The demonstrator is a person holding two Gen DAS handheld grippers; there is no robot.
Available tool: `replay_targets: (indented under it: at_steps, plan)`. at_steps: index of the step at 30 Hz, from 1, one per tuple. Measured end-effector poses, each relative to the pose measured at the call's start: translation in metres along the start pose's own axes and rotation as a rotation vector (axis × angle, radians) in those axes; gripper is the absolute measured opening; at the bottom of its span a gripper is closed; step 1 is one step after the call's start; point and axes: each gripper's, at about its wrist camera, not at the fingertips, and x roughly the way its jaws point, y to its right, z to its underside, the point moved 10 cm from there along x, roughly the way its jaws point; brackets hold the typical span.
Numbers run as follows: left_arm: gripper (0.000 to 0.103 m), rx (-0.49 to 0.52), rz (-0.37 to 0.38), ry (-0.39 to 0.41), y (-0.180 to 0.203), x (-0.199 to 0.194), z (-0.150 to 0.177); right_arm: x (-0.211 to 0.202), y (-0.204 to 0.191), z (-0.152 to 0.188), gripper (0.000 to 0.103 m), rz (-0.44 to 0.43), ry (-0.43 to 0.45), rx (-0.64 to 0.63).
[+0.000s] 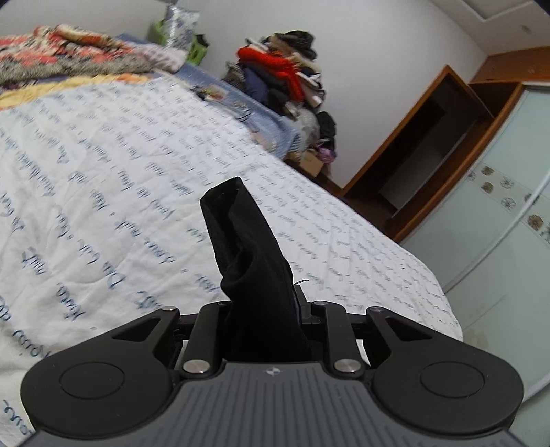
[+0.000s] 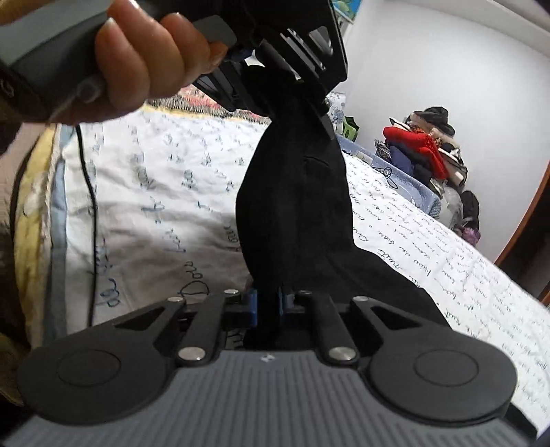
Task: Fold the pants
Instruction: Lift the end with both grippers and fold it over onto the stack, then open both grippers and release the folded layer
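Both jaws are clenched on the black pants (image 2: 295, 206), held stretched lengthwise between right gripper (image 2: 270, 302) and left gripper (image 1: 266, 306).

A bed (image 1: 103, 165) is covered by a white quilt (image 1: 144, 144) printed with blue handwriting. A patterned blanket (image 1: 58, 51) is heaped at its far end, beside a floral pillow (image 1: 180, 24). A pile of clothes (image 1: 285, 79), with a red garment (image 1: 275, 63) on top, is stacked against the wall. A wooden cabinet (image 1: 429, 144) and a glass-panelled wardrobe (image 1: 498, 213) are seen to the right.
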Motion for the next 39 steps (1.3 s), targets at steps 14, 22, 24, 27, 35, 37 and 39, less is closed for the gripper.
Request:
replay_targets:
  at_steps: [14, 22, 24, 27, 35, 37, 39]
  plan:
    - [0.021, 0.248, 0.185, -0.052, 0.143, 0.009, 0.035, -0.066, 0.066, 0.01, 0.01, 0.012, 0.119, 0.26]
    - [0.021, 0.448, 0.272, -0.148, 0.214, 0.033, 0.092, -0.087, 0.089, 0.028, 0.01, 0.029, 0.159, 0.354]
    - [0.021, 0.49, 0.288, -0.189, 0.227, 0.043, 0.11, -0.091, 0.096, 0.034, 0.01, 0.043, 0.16, 0.372]
    - [0.021, 0.54, 0.307, -0.257, 0.243, 0.056, 0.138, -0.096, 0.103, 0.045, 0.01, 0.056, 0.154, 0.4]
    - [0.021, 0.642, 0.355, -0.378, 0.266, 0.083, 0.193, -0.107, 0.125, 0.078, 0.01, 0.063, 0.124, 0.532]
    - [0.021, 0.681, 0.366, -0.405, 0.27, 0.088, 0.206, -0.107, 0.13, 0.085, 0.013, 0.049, 0.11, 0.58]
    - [0.021, 0.699, 0.378, -0.448, 0.273, 0.095, 0.219, -0.108, 0.137, 0.095, 0.02, 0.022, 0.086, 0.643]
